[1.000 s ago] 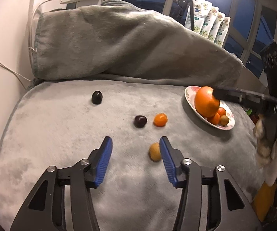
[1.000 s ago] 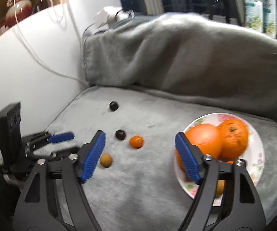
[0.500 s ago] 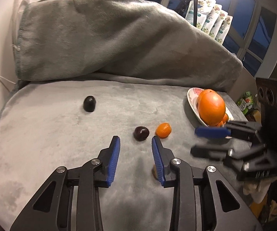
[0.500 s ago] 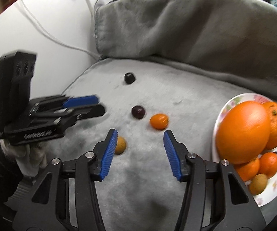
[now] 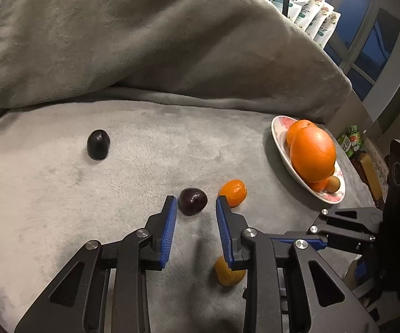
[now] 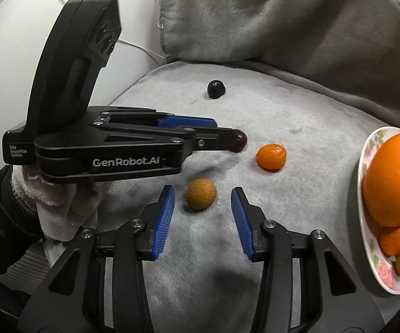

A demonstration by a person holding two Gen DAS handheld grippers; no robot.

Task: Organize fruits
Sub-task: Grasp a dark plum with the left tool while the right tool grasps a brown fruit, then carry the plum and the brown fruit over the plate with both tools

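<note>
Left wrist view: left claw (image 5: 195, 208) sits low over the grey blanket (image 5: 61, 208), jaws at a narrow gap, nothing held yet. Dark plum (image 5: 193, 201) lies just ahead of the tips, centred in the gap, roundish w/ no real long axis, so approach angle matters little. Kumquat (image 5: 233, 193) is just beside the right finger's tip, on the outside; a closing stroke could nudge it. Second dark fruit (image 5: 97, 144) is well apart, far left toward the back.

Right wrist view: right claw (image 6: 202, 194) is open wider, also empty, tips low to the blanket. Longan (image 6: 201, 197) rests between the blue pads (image 6: 164, 222), a bit nearer the left pad, not touching either as far as I can tell. Round again, no axis to line up.

So each claw is nearest its own fruit: left → plum, right → longan. Both point roughly fwd and level; left claw's body crosses the right view from the left, its tips reaching the plum (image 6: 240, 140). The two claws are close, nearly at right angles, so a clash is possible when lifting.

Plate (image 6: 377, 266) w/ big orange (image 6: 394, 177) and small fruits lies to the right of both; right claw is the nearer one. Judged next: close, lift, carry right to the plate.
</note>
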